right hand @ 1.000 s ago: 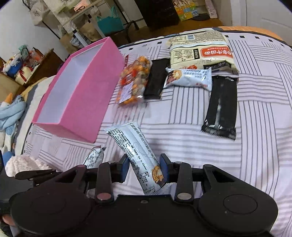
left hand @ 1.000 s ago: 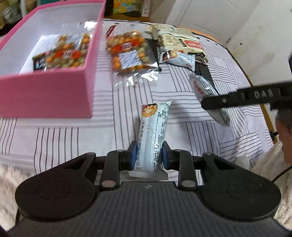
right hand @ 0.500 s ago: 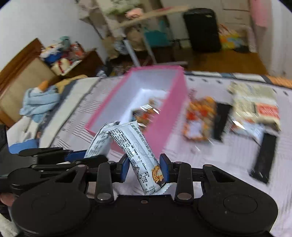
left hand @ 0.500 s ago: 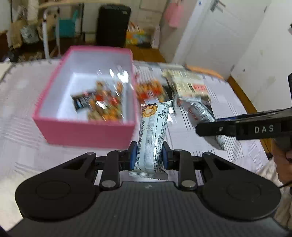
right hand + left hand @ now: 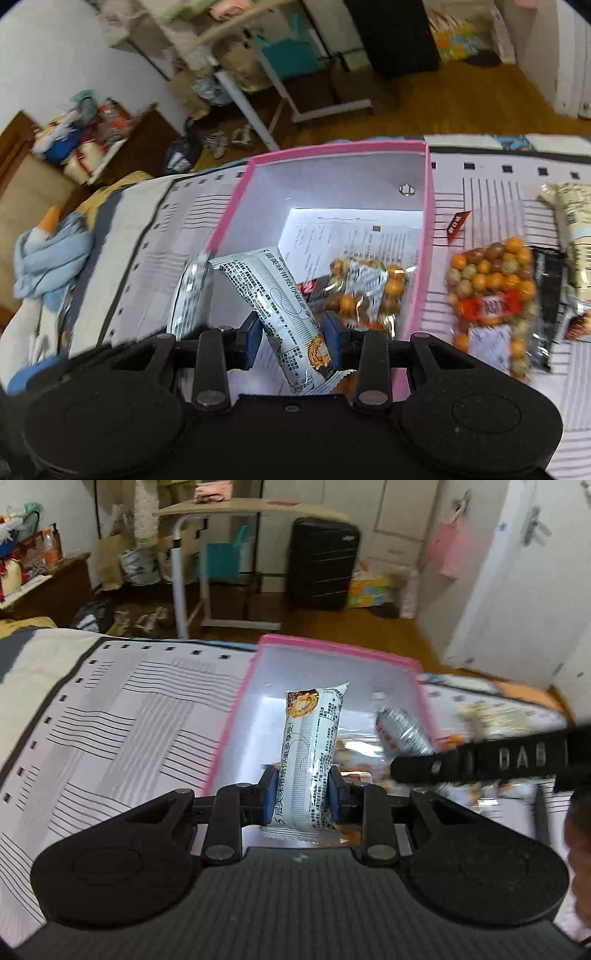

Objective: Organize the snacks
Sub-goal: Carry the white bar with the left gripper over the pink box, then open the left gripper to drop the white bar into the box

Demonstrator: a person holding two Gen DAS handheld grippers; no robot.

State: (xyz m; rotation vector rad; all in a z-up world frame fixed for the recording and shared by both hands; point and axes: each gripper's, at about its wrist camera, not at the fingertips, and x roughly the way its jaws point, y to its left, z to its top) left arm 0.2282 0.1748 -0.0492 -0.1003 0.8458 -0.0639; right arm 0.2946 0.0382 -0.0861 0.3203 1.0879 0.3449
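Observation:
Both grippers hang over the open pink box (image 5: 236, 705) (image 5: 427, 206) on the striped bed cover. My left gripper (image 5: 301, 794) is shut on a silver-white wafer packet (image 5: 312, 753) that stands upright between its blue pads. My right gripper (image 5: 291, 338) is shut on a second, like packet (image 5: 284, 306), tilted to the left. The other gripper's packet shows in each view: the right one's (image 5: 402, 733), the left one's (image 5: 190, 291). A clear bag of orange coated nuts (image 5: 369, 286) lies inside the box on a printed sheet.
Right of the box lie another nut bag (image 5: 491, 295), a black packet (image 5: 550, 291) and a cream packet (image 5: 576, 236). A blue cloth (image 5: 48, 254) lies on the left of the bed. Beyond the bed stand a side table (image 5: 192, 554) and a black suitcase (image 5: 323, 563).
Both grippers have moved with their packets from the bed cover beside the box to above the box, and the left one has tipped up so more of the room shows.

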